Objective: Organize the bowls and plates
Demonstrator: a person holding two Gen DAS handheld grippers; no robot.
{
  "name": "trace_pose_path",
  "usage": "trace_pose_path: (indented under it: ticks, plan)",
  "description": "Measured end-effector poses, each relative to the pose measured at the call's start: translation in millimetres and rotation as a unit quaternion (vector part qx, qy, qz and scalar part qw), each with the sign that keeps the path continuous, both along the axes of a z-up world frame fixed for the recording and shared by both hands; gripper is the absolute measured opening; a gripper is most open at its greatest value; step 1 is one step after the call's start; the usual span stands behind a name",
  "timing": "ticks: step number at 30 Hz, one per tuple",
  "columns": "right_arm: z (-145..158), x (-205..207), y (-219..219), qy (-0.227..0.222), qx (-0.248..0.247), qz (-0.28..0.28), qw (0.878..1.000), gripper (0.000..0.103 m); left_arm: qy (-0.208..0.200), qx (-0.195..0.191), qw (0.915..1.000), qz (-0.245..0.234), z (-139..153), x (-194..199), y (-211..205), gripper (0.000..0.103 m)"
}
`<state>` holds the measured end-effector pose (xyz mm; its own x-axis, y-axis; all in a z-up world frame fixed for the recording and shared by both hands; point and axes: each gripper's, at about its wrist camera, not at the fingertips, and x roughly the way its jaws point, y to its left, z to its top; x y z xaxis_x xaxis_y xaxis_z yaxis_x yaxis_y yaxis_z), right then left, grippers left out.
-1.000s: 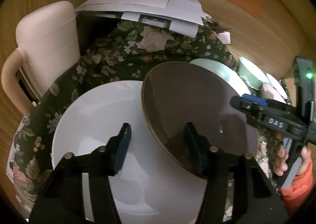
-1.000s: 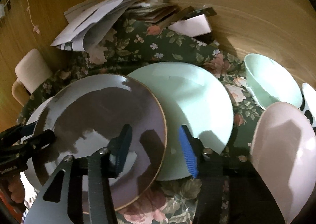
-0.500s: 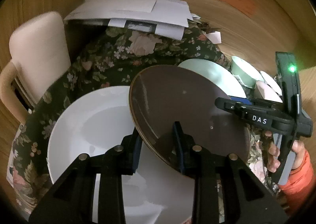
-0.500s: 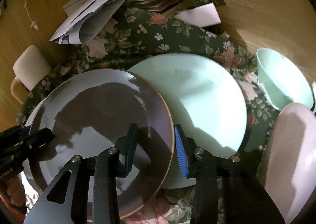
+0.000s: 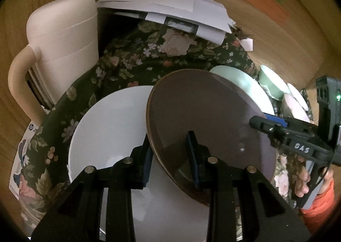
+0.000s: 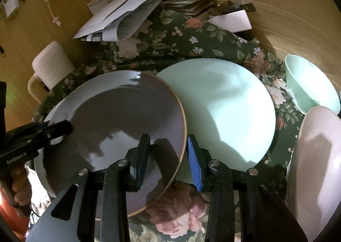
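Floral-cloth table [image 6: 191,35]. Both hand-held grippers, left [image 5: 170,156] and right [image 6: 168,156], clamp brown plate [image 6: 119,118] rim. Step: stacking. Next: lower level onto white plate [image 5: 110,122].

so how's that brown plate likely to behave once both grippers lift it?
The brown plate looks glazed and shiny, so it may slip in the fingers. The left gripper and right gripper each straddle only its rim, so it could tilt. It seems rigid ceramic, probably heavy for its size, and it may chip against the white plate or green plate.
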<state>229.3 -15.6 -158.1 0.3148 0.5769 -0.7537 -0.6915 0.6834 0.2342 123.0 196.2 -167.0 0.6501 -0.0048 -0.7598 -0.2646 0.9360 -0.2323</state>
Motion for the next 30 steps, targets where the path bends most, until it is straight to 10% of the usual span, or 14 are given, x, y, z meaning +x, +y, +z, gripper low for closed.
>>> trace_pose_path:
  ticks: [30]
  plan:
    - [19.9,-24.2,-40.1,-0.024,0.033,-0.037,0.998,0.031,-0.026,0.020,0.9990,-0.030,26.5,-12.3,-34.5,0.031]
